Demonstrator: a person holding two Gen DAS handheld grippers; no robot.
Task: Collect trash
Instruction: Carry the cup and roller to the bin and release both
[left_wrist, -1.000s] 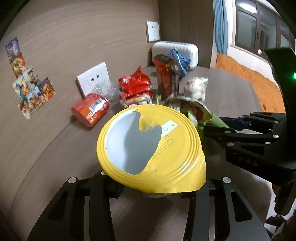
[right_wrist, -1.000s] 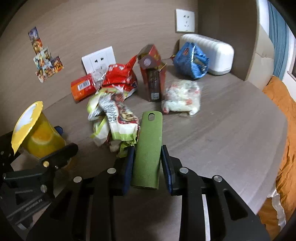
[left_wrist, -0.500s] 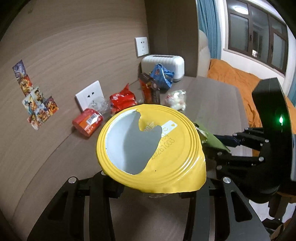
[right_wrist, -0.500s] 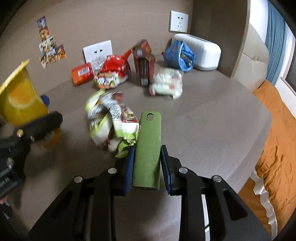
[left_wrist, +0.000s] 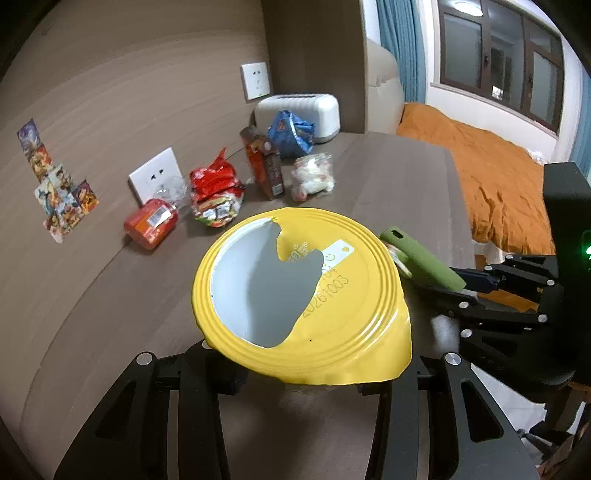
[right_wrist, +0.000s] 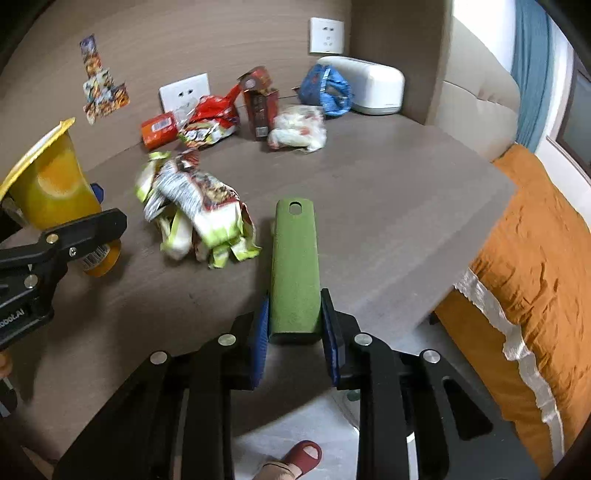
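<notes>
Clamping green tongs (right_wrist: 294, 269) in right gripper (right_wrist: 295, 325), spread impossible to tell; risking dropping wrapper bundle (right_wrist: 195, 214) if loosely pinched, or tipping yellow cup (left_wrist: 351, 314) in left gripper (left_wrist: 295, 369).

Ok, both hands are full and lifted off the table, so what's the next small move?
Probably carry both loads to a bin; none shows in either view. The left gripper is shut on the yellow cup, the right gripper on the green tool with a crumpled wrapper hanging beside it. Neither can take the red can yet.
</notes>
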